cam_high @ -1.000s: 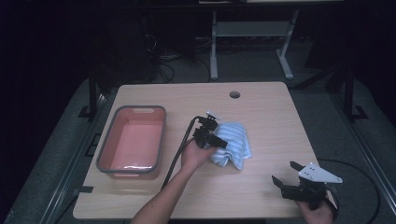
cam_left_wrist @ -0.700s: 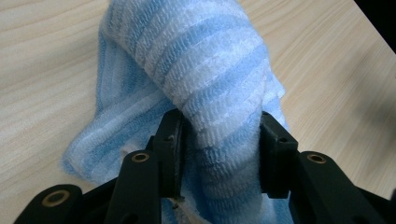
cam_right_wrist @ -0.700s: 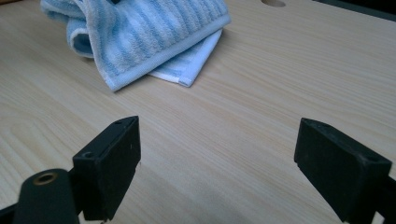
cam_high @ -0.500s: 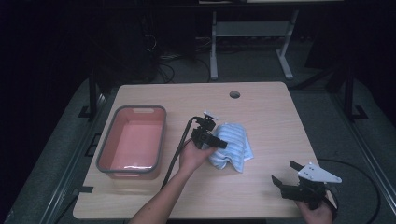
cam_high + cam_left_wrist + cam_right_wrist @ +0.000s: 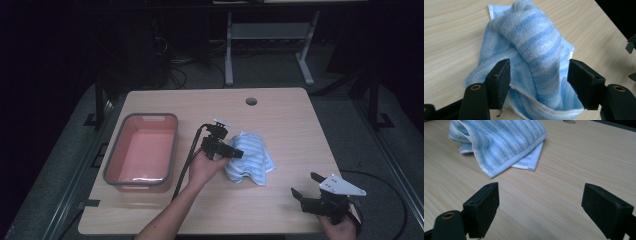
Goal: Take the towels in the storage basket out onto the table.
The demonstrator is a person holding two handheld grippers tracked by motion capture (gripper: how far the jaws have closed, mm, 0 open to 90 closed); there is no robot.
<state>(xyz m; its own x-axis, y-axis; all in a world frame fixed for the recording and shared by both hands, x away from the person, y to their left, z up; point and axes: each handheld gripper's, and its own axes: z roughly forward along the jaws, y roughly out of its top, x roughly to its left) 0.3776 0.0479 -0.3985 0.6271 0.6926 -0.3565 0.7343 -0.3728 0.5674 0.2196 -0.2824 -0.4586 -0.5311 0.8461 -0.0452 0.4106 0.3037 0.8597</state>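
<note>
Item inspected: a blue-and-white striped towel lay bunched on the worktop, just to the right of the pink tub and well apart from it.
Appearance: ribbed terry cloth in pale blue bands with a white hemmed edge; a raised fold ran up its middle in the left gripper view, and a flat corner stuck out underneath in the right gripper view.
Handling, judged: light, soft and limp; it would sag and unfold when lifted, not slip from rubber pads, and nothing about it was fragile.
Where to take hold, judged: the raised central fold offered the thickest bite; a hemmed corner on the side away from the tub would suit spreading it flat.
Left claw: at the towel's tub-side edge; its jaws had just been opening and stood apart on either side of the central fold, the pads not pressing on the cloth.
Right claw: jaws wide apart and holding nothing, over bare worktop well beyond the towel on the side away from the tub.
Tub: appeared to hold nothing; its contents could not be told for certain from the high view.
Risk, judged: a shallow pinch could catch only one layer and let the bundle fall open.
</note>
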